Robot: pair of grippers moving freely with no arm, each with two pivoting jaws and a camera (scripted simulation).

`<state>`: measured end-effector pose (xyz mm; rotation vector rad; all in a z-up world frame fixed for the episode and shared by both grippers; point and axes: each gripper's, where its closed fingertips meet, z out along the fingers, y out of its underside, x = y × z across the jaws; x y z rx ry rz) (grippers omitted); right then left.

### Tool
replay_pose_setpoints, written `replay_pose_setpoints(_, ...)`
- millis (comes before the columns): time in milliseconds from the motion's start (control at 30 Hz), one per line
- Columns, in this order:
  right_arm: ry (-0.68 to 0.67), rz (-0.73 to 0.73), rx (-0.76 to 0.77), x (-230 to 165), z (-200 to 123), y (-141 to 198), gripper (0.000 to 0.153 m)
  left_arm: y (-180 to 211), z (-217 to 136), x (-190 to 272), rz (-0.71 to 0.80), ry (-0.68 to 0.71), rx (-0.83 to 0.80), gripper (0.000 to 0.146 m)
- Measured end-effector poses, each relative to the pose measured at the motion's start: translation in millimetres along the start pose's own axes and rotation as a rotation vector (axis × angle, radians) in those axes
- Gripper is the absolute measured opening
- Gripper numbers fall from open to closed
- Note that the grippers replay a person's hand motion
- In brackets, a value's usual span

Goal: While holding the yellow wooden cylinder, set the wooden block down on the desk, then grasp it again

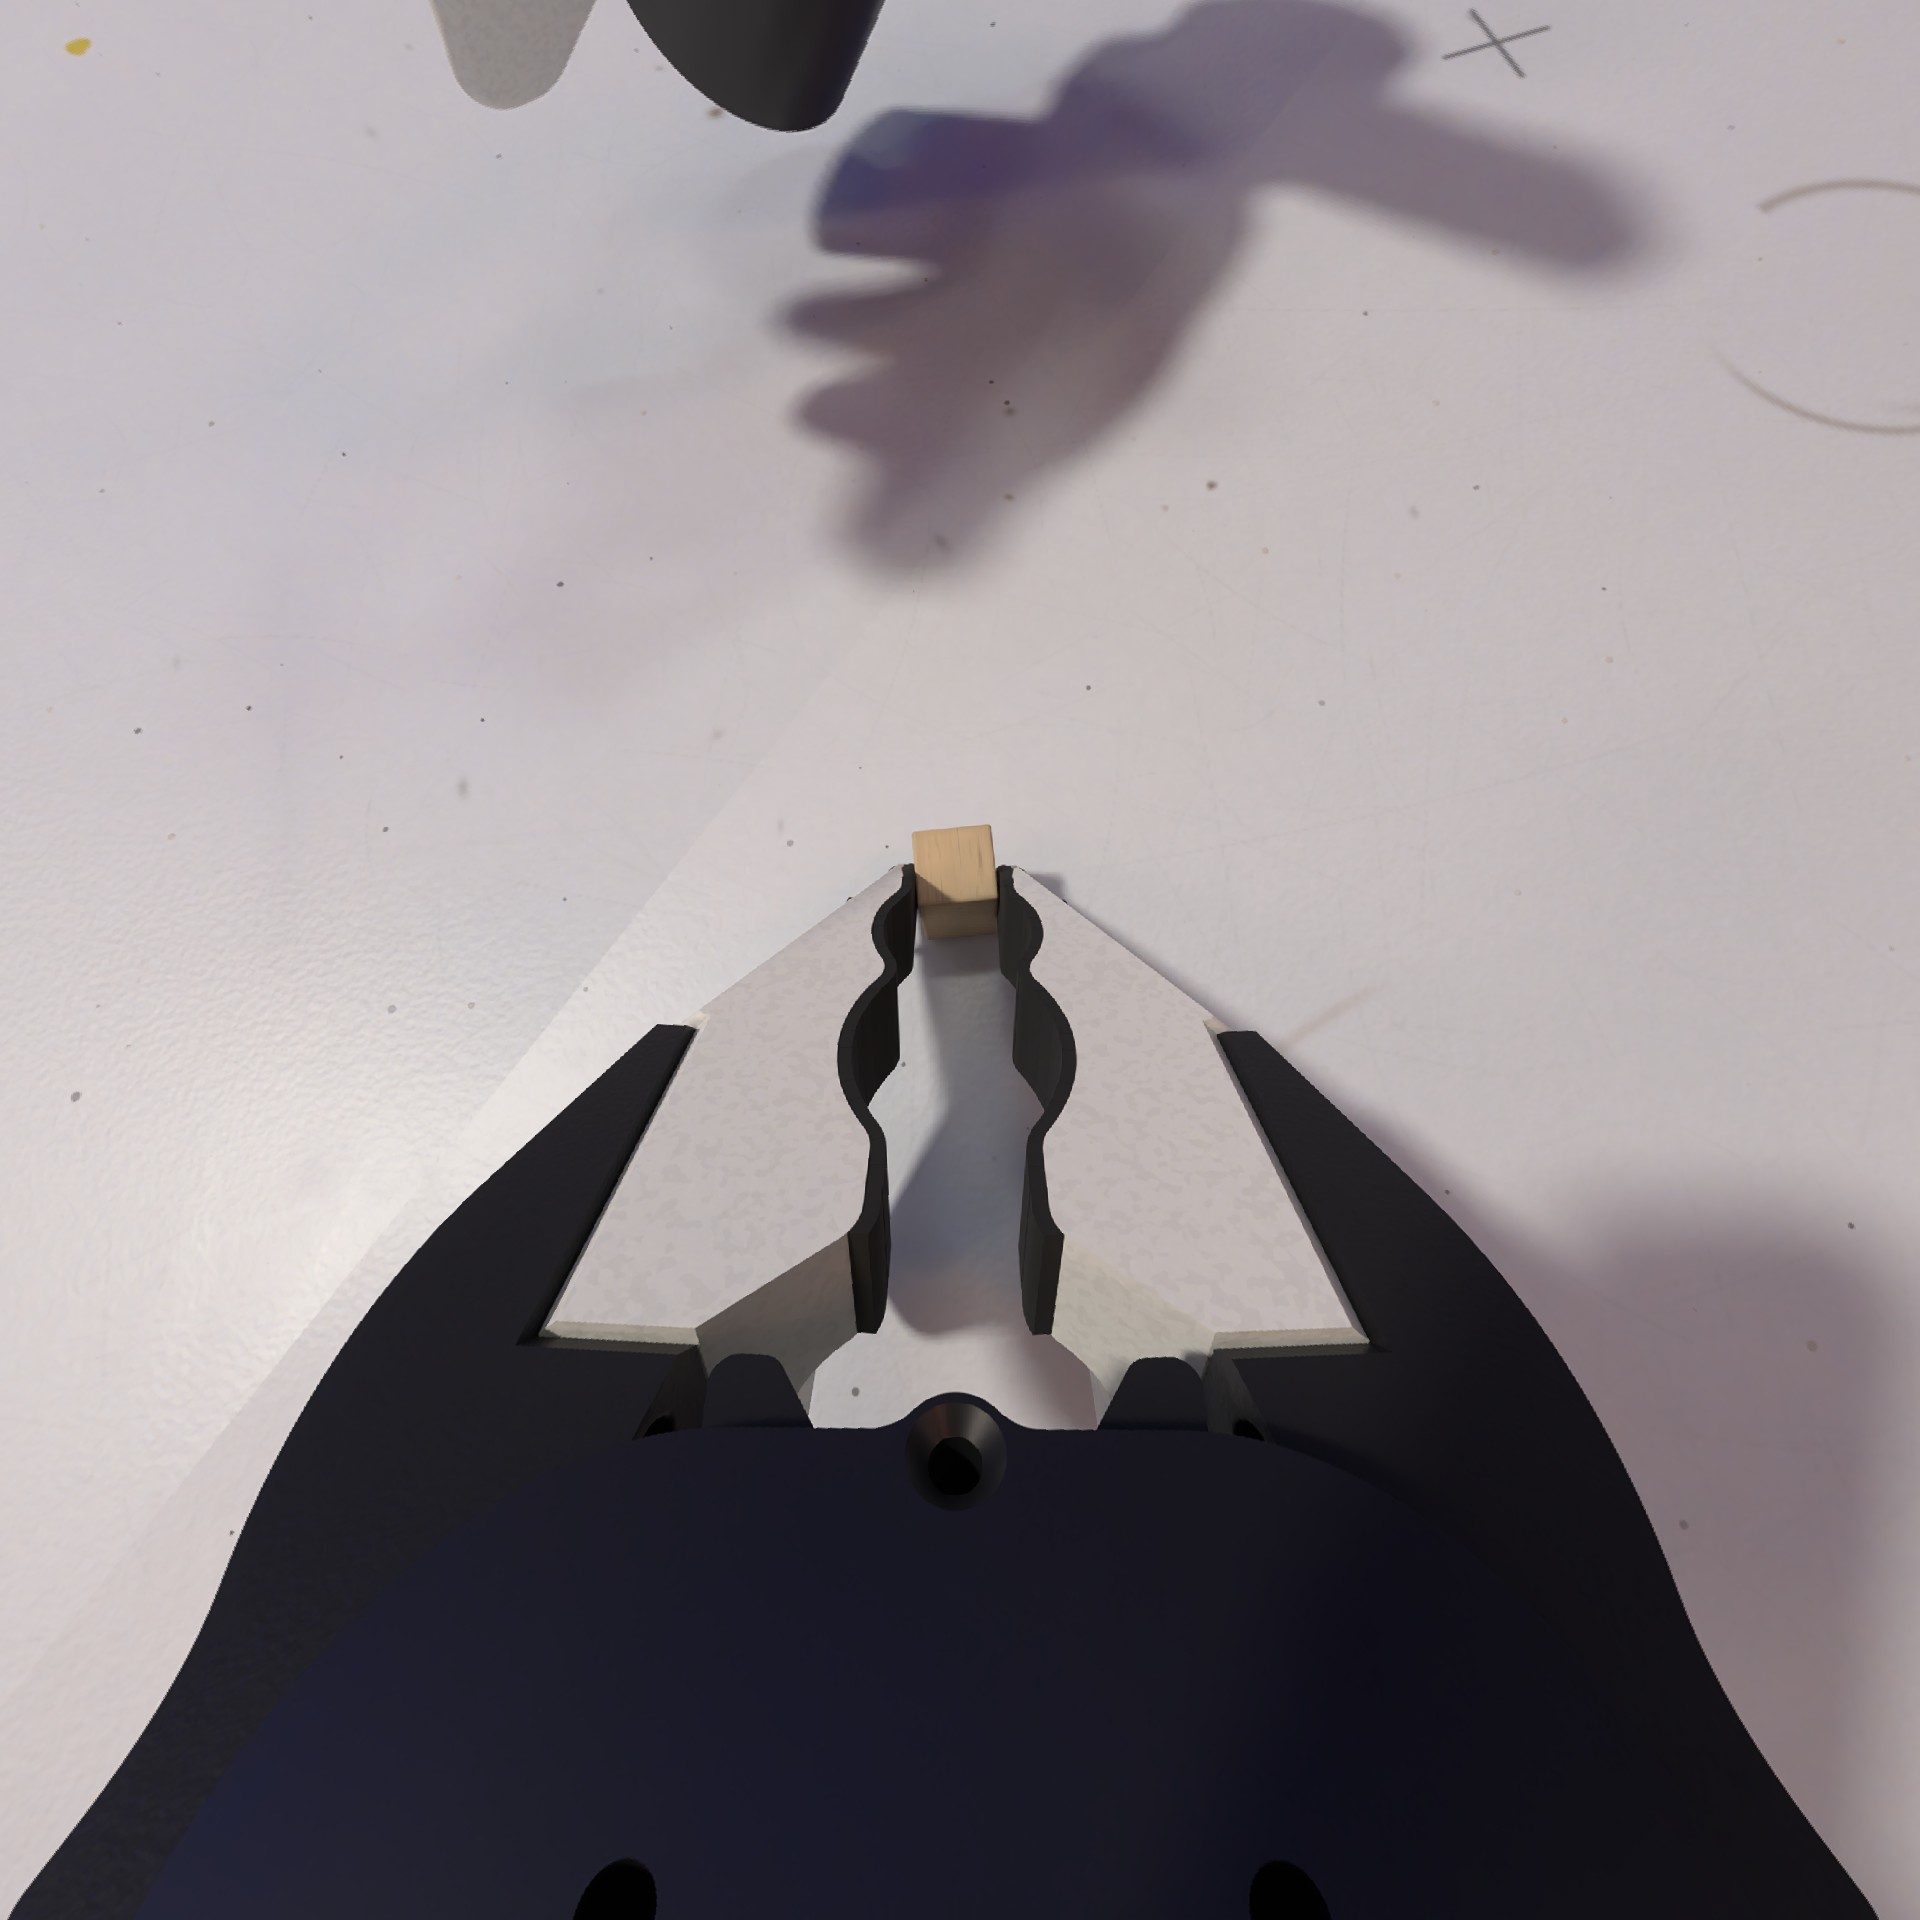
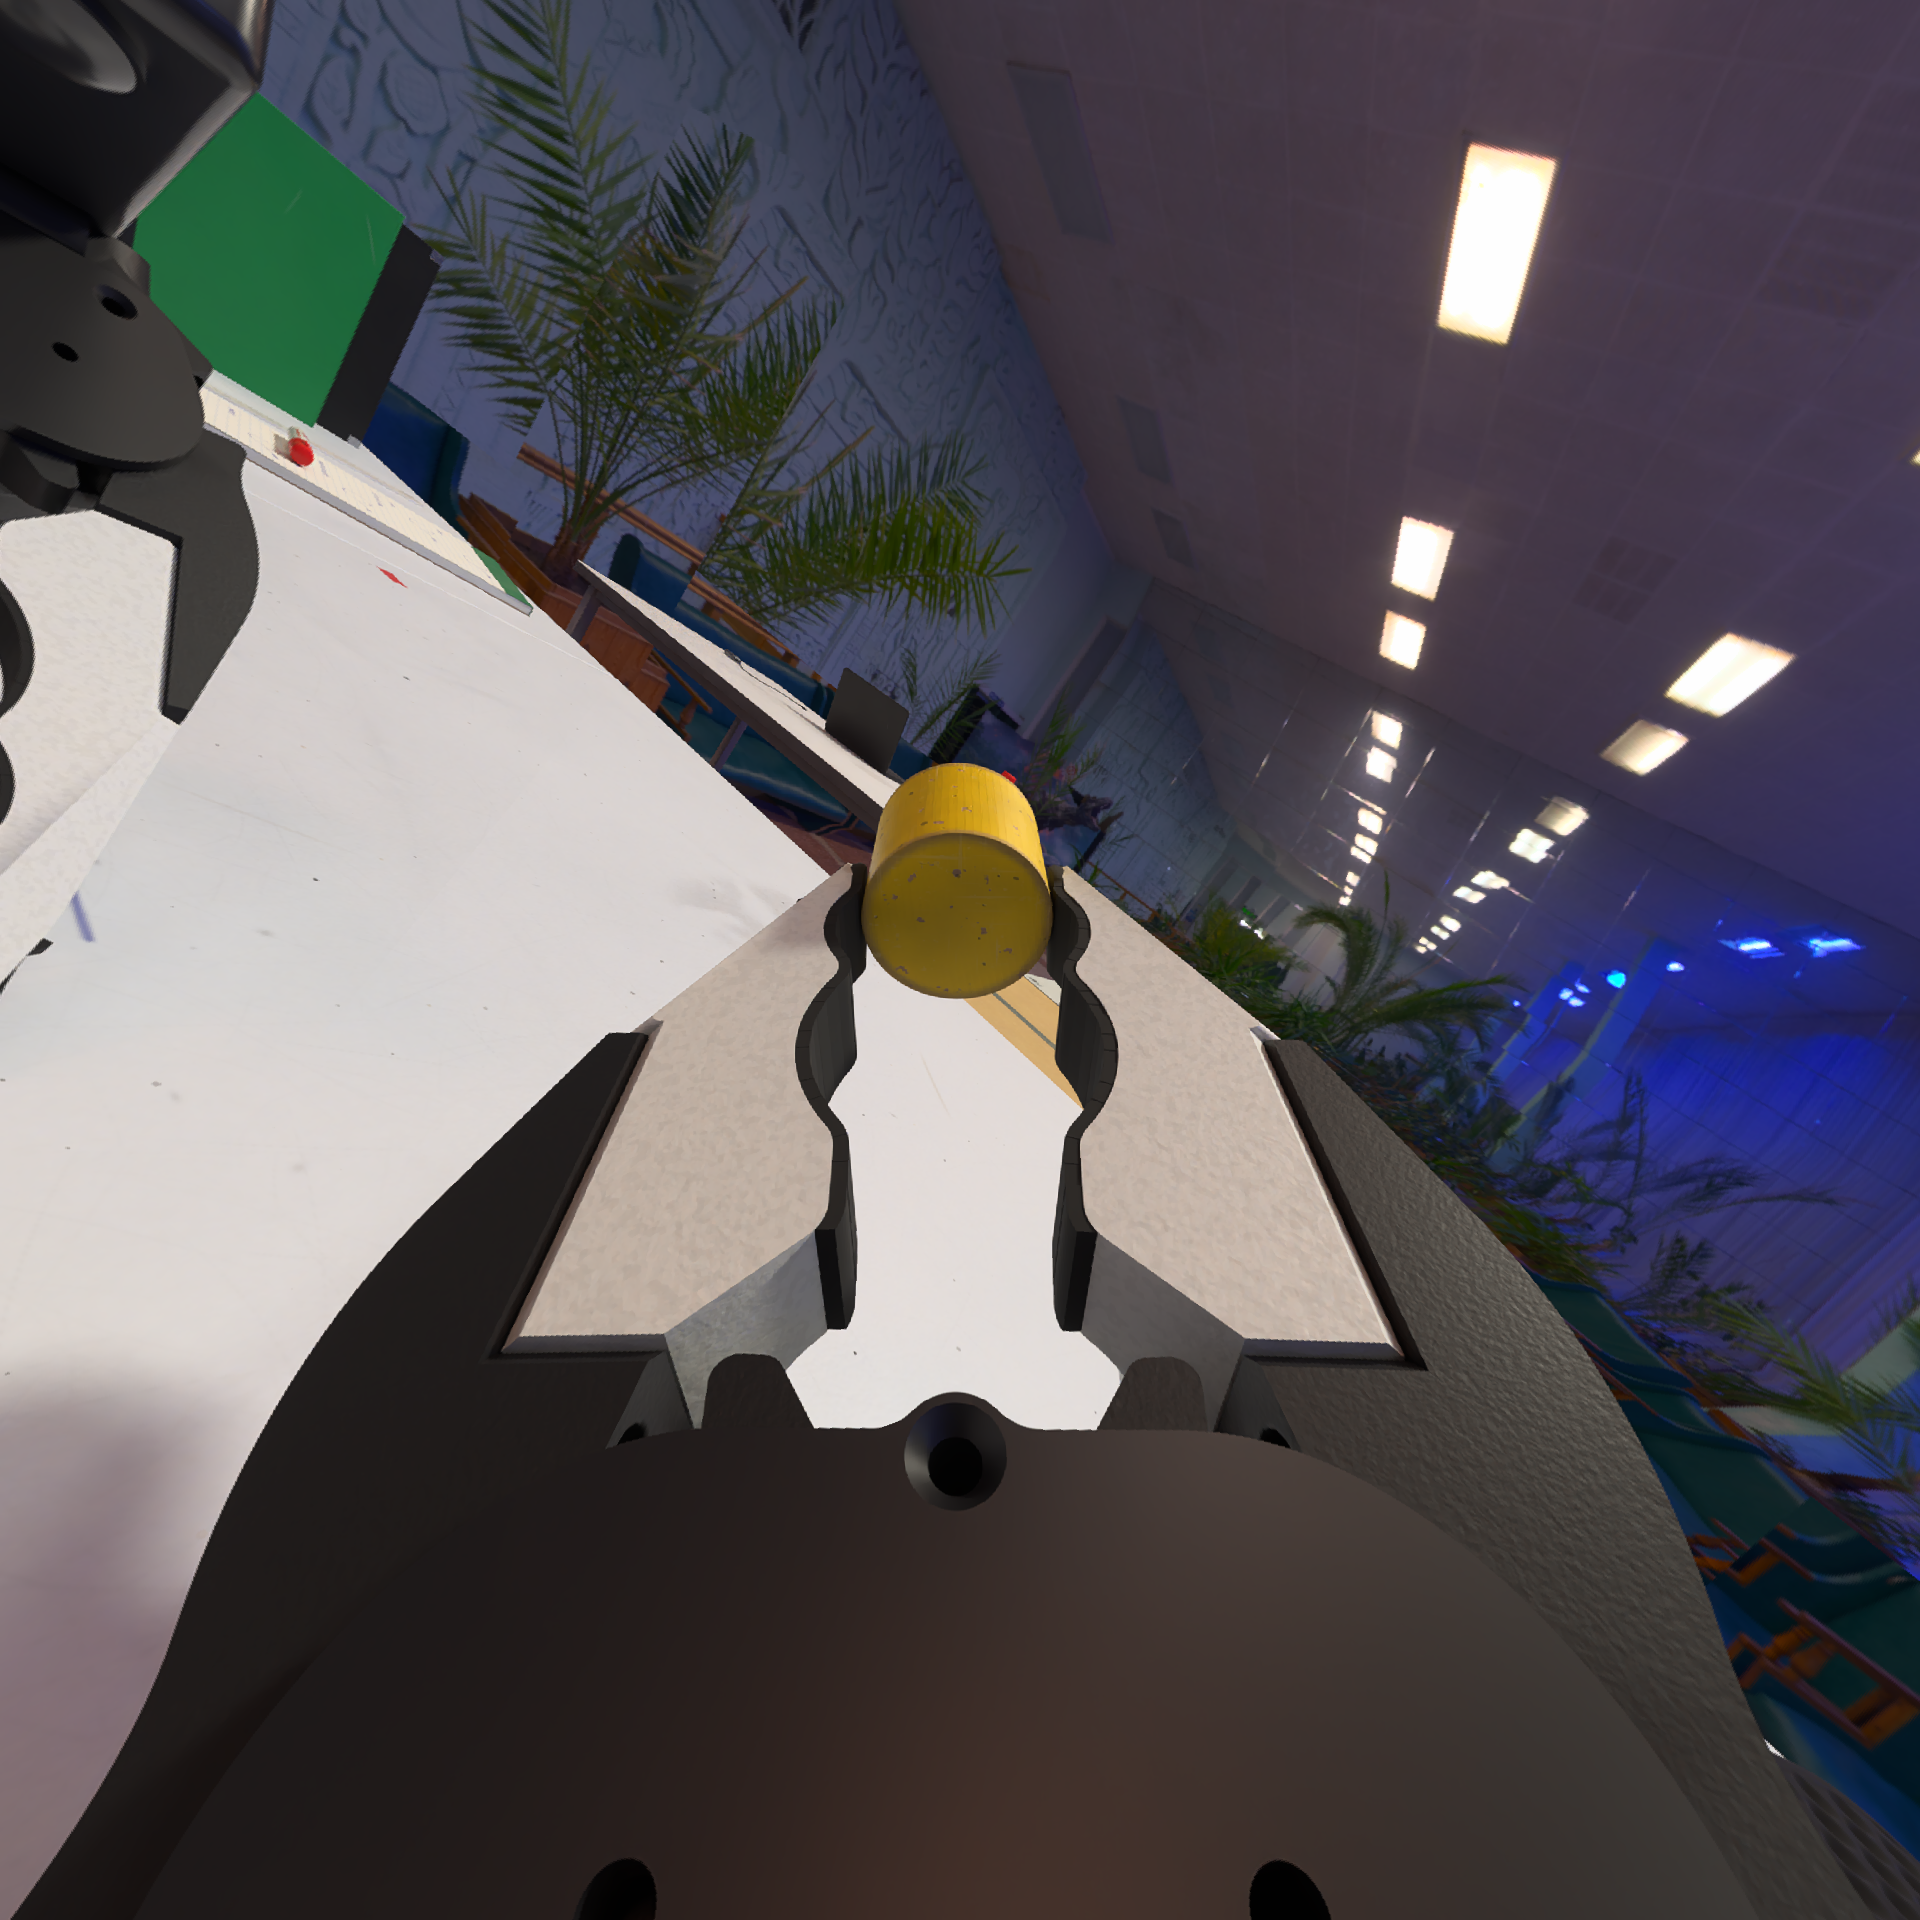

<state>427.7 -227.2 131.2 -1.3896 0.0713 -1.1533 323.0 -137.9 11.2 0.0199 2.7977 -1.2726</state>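
Observation:
A small pale wooden block [image 1: 952, 871] sits between the fingertips of my left gripper [image 1: 956, 889], whose pads touch it on both sides, low over the white desk [image 1: 416, 623]. I cannot tell whether the block rests on the desk. My right gripper [image 2: 956, 914] is shut on the yellow wooden cylinder [image 2: 956, 904], held by its sides with a round end facing the camera, above the desk [image 2: 416, 831]. The left gripper also shows at the left edge of the right wrist view [image 2: 94, 582]. Part of the right gripper shows at the top of the left wrist view [image 1: 727, 52].
The right gripper's shadow [image 1: 1091, 291] falls on the desk ahead of the block. A pencilled cross [image 1: 1496, 44] and circle [image 1: 1849, 312] mark the desk. A green board [image 2: 270, 249] and a small red object [image 2: 300, 451] stand at the far end. The desk edge [image 2: 1023, 1023] runs under the cylinder.

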Motion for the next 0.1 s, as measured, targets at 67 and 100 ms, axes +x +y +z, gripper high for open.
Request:
replay_pose_setpoints(67,0.000,0.000,0.000,0.0,0.0,0.0,0.034,0.9,-1.0,1.0,-0.004,0.006,-0.001,0.015)
replay_pose_setpoints(100,0.000,0.000,0.000,0.0,0.0,0.0,0.034,1.2,-1.4,1.5,-0.005,0.010,-0.001,0.015)
